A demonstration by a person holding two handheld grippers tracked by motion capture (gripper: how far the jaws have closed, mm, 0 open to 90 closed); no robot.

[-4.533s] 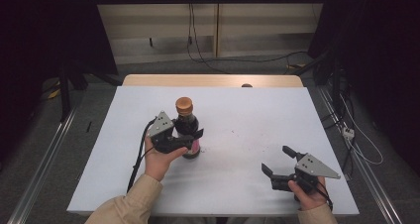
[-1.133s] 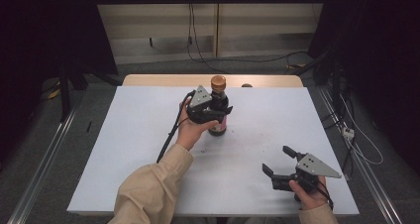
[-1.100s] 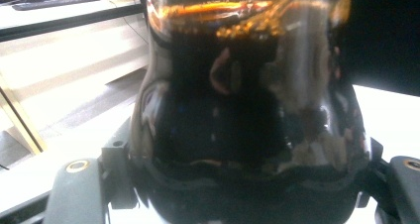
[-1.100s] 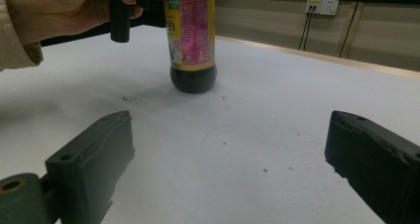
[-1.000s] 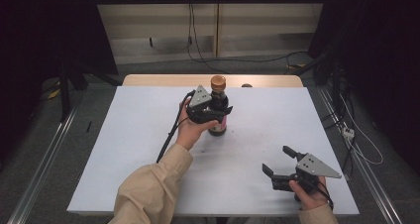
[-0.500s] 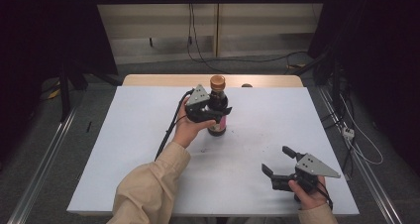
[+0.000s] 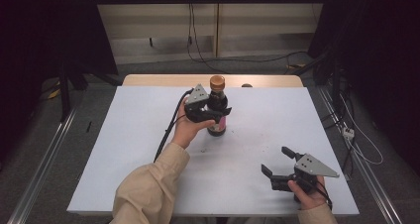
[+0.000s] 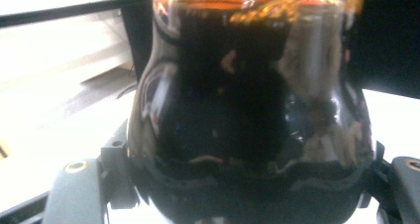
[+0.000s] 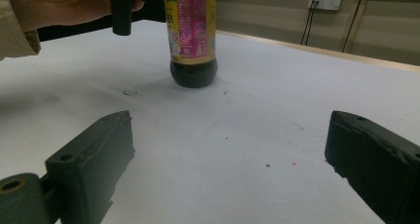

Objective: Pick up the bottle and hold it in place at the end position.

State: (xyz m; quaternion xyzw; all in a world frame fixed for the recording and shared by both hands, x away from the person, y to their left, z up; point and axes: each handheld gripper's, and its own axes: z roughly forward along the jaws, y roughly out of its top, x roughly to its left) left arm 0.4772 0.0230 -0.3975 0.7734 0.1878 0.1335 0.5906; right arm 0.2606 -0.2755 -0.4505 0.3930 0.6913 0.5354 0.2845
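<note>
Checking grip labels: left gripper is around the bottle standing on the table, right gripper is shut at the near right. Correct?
One thing is off: the right gripper is open, its jaws wide apart with nothing between them, as the right gripper view shows. The rest holds: the left gripper is around the bottle, which stands on the table.

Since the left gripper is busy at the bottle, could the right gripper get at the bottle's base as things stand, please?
Probably yes: the right gripper is open, and bare table lies between it and the bottle, whose base stands uncovered.
</note>
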